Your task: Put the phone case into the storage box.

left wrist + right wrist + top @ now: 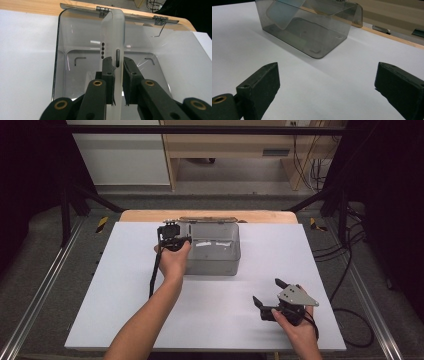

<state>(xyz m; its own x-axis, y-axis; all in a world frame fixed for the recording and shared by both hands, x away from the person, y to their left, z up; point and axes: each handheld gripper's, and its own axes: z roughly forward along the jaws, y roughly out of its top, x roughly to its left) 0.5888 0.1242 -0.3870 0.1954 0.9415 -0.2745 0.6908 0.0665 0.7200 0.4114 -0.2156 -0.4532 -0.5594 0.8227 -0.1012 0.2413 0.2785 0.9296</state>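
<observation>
The left claw is clamped on the thin edge of a clear plastic lid, its jaws pressed to either face of the panel, beside a small slot in it. That lid belongs to a smoke-tinted transparent plastic box on the white counter, directly under and ahead of the left claw; beyond the claw's tips, at the far rim, sit two small metal hinges. In the right gripper view the lid stands tilted, partly raised over the box.

The right claw rests with jaws spread wide and nothing between them, well apart from the box, which lies ahead of it across bare counter.

The box looks light, rigid and smooth (the sort of plastic that slides under a push and probably scratches or cracks at the hinges if forced). The lid edge is a fair place to hold, judged stiff enough to swing by; the panel is slick, so a firm pinch near the slot seems wise, and the empty claw could steady the box wall against skidding.

Two pale strips show on the box in the high view, but no writing on them is legible; no brand can be read.
</observation>
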